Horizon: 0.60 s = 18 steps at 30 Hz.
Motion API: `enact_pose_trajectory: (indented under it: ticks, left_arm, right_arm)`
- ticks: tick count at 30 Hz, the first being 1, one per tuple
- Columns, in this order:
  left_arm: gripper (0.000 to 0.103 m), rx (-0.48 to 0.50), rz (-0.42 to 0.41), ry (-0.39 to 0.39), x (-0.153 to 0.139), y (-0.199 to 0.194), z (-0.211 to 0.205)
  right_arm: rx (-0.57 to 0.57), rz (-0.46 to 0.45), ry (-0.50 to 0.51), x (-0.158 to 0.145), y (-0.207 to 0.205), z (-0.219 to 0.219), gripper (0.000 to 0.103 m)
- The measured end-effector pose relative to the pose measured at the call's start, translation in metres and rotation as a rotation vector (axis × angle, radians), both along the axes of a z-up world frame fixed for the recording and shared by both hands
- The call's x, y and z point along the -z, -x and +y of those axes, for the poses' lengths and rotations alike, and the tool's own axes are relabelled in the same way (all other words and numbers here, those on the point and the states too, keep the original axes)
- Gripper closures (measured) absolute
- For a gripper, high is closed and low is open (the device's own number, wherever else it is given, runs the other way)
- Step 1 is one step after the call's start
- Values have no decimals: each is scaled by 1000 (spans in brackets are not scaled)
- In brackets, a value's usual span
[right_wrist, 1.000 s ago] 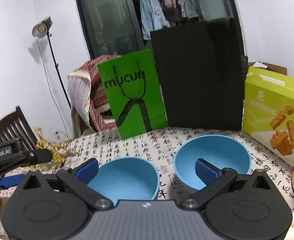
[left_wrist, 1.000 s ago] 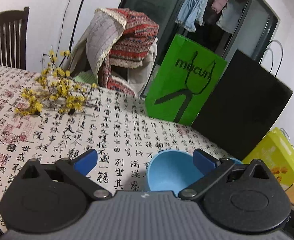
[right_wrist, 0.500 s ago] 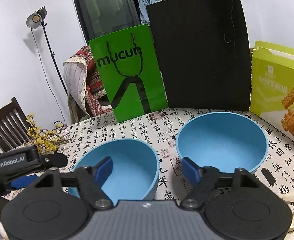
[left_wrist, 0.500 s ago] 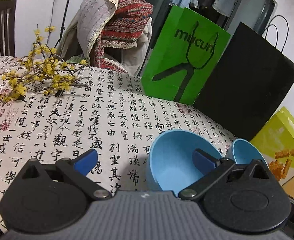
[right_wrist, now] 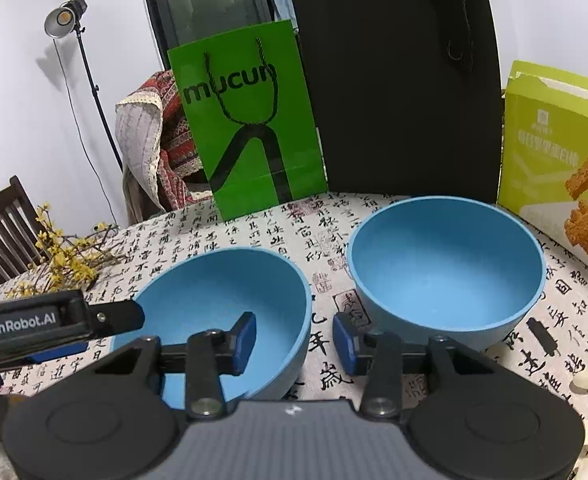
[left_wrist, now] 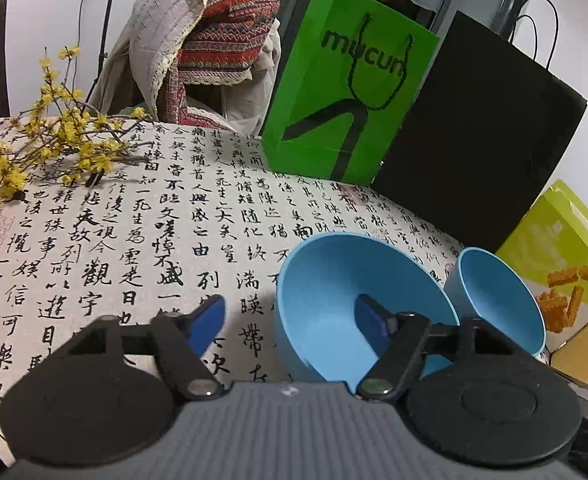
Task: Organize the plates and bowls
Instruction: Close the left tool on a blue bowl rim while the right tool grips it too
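Left gripper (left_wrist: 289,322) seen at lower centre of left wrist view, jaws closing, pitched downward. Right gripper (right_wrist: 294,344) at lower centre of right wrist view, jaws closing, narrower gap, pitched downward.

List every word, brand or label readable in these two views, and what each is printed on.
"mucun": on the green paper bag, also readable in the left wrist view.
"GenRobot.AI": on the left gripper's side, seen in the right wrist view.
Calligraphy characters: all over the tablecloth; I cannot transcribe them reliably.
Pale print on the yellow-green snack box: too blurred to read.
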<state>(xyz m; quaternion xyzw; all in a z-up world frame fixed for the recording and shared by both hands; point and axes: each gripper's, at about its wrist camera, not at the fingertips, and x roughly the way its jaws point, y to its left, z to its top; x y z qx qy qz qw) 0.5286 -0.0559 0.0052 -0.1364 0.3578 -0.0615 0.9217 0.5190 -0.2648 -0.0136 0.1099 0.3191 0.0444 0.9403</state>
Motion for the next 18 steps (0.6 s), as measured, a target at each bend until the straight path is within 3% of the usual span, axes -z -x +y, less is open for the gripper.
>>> enact_pose_trajectory:
  ticks: [4, 18]
  left_arm:
    - [49, 10, 20, -5, 5, -3, -2]
    - [75, 52, 28, -41, 13, -5, -10]
  right_arm:
    - [0, 5, 9, 3, -1, 3, 69]
    - [6, 13, 3, 10, -4, 5, 82]
